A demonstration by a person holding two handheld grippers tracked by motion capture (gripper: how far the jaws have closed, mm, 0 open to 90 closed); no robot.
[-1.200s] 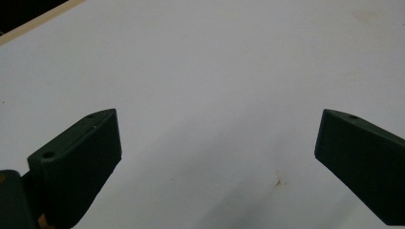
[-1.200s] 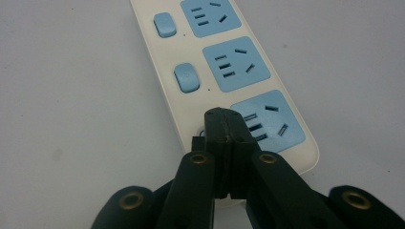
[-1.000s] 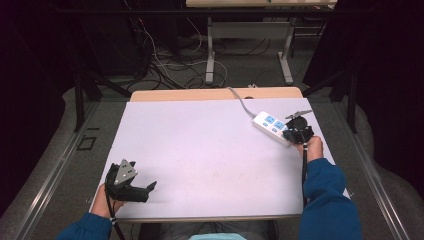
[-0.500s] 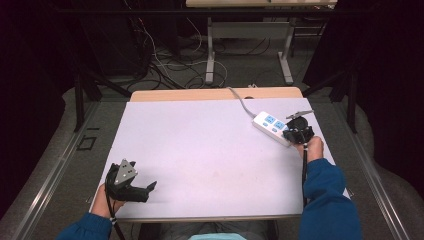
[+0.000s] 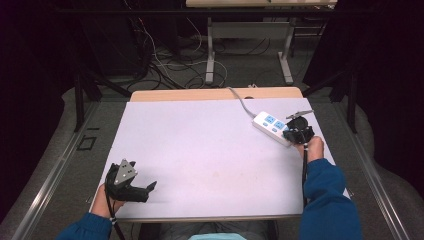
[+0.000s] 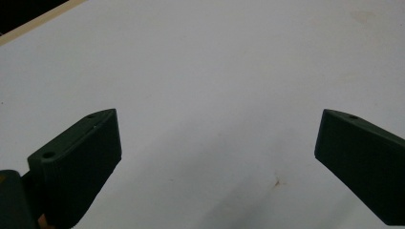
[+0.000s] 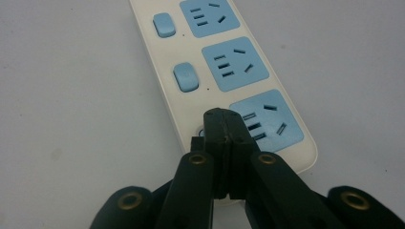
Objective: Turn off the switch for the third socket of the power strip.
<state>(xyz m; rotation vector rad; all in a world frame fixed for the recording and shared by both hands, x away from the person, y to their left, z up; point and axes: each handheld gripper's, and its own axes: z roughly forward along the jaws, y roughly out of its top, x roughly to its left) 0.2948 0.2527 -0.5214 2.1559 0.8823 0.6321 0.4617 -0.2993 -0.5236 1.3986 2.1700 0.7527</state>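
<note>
A white power strip point(image 5: 272, 128) with blue sockets lies at the right rear of the white table top point(image 5: 210, 150), its grey cord running to the back edge. In the right gripper view the power strip point(image 7: 229, 71) shows three sockets and blue switches point(image 7: 185, 76). My right gripper point(image 7: 223, 125) is shut, jaws pressed together with nothing between them, tips down over the nearest switch, which they hide. In the high view the right gripper point(image 5: 296, 131) sits at the strip's near end. My left gripper point(image 5: 148, 188) rests at the front left, jaws wide open over bare table point(image 6: 215, 86).
Wooden table edge point(image 5: 215, 94) shows at the back. Beyond it stand grey table legs point(image 5: 210, 50) and a tangle of cables point(image 5: 160, 60) on the floor. Metal rails point(image 5: 55, 170) run along both sides of the table.
</note>
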